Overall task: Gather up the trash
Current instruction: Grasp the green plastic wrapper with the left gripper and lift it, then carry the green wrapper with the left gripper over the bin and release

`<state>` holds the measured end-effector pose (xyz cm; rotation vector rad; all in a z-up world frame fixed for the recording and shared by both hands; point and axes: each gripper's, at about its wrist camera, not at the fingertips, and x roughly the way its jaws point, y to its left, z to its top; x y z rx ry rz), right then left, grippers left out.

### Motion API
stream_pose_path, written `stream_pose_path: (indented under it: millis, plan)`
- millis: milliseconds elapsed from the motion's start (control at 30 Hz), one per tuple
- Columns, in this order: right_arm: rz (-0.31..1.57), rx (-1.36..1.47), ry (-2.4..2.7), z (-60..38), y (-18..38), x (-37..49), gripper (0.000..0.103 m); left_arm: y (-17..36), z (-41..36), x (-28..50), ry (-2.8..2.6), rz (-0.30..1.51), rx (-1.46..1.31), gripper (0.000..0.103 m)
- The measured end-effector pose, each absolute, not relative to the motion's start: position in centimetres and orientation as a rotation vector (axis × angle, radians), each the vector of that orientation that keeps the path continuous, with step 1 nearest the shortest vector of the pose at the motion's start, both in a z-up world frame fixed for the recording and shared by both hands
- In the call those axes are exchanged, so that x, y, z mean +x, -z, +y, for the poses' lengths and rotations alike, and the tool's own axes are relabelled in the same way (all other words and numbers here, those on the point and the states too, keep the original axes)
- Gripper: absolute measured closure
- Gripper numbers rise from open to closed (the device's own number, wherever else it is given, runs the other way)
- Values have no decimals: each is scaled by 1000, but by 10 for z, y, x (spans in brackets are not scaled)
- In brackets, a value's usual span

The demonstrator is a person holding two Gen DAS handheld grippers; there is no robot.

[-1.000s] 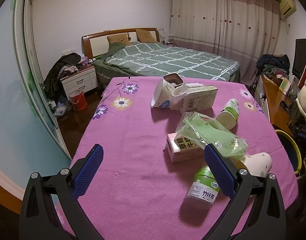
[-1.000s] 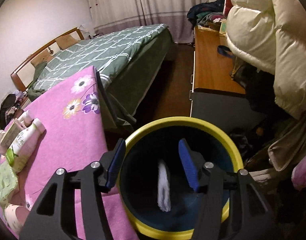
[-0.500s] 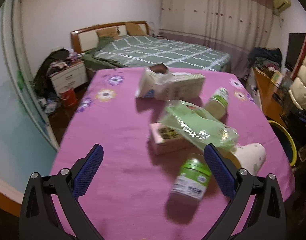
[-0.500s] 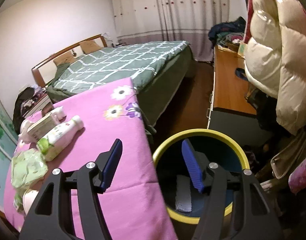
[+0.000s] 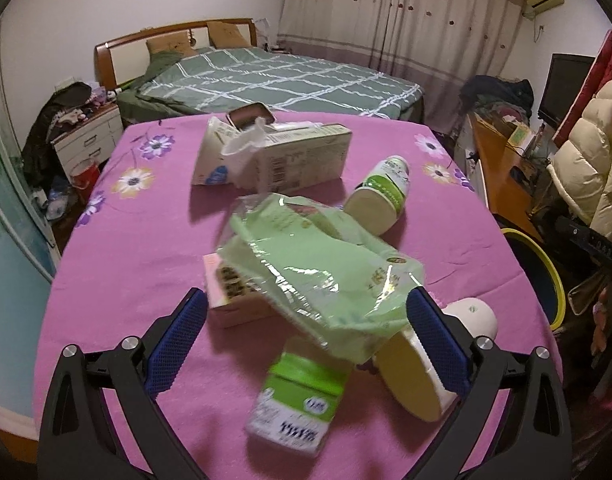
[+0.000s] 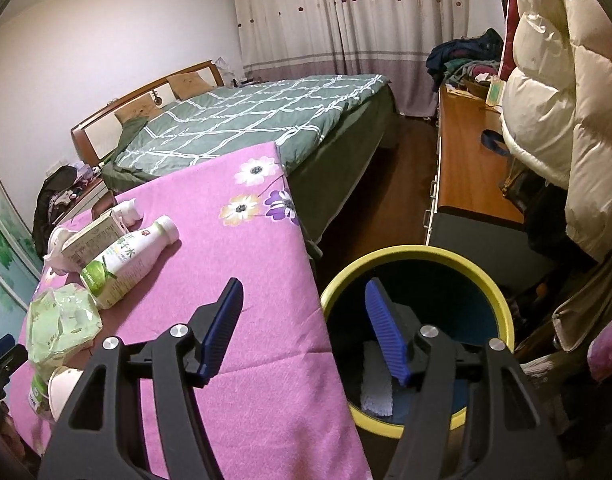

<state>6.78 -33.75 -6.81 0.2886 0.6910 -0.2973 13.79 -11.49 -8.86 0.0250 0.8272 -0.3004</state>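
On the pink tablecloth (image 5: 137,240) lies a pile of trash: a crumpled green plastic bag (image 5: 318,264) over a pink carton (image 5: 225,304), a green-labelled bottle (image 5: 297,396), a tipped white cup (image 5: 410,376), a white bottle (image 5: 382,196) and a cardboard box (image 5: 301,156). My left gripper (image 5: 306,300) hangs just over the bag's near end, its jaws wide and closing, with no pad touching the bag. My right gripper (image 6: 303,286) stands open and empty above the table's edge and the yellow-rimmed bin (image 6: 406,254). White paper (image 6: 376,388) lies inside the bin.
A green-quilted bed (image 5: 273,80) stands beyond the table. A wooden desk (image 6: 470,168) and a cream padded coat (image 6: 566,100) crowd the right side by the bin. A nightstand (image 5: 85,140) and a red pail (image 5: 83,172) sit at far left.
My left gripper came forward and lower toward the trash pile, which now fills its view. My right gripper rose from directly over the bin and swung toward the table edge, jaws slightly wider.
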Motion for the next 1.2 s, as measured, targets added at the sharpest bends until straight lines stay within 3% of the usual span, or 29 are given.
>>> stream_pose_path:
  millis: [267,333,533,733,833,1200]
  plan:
    - [691,290,300,-339,70,69,42,104,-121,160,307,910,-9,35]
    - [690,296,297,-340,71,69,42,105,-122,161,318,915,-17,46]
    - [687,303,290,-342,71,68,42,96,-126,154,337,874,4,73]
    - [680,306,287,-342,70,64,42,80,-132,145,359,812,31,90]
    - [667,307,290,-344,66,59,42,67,-138,138,375,773,50,95]
    - [608,321,324,-360,54,28,42,6,-167,113,417,624,114,97]
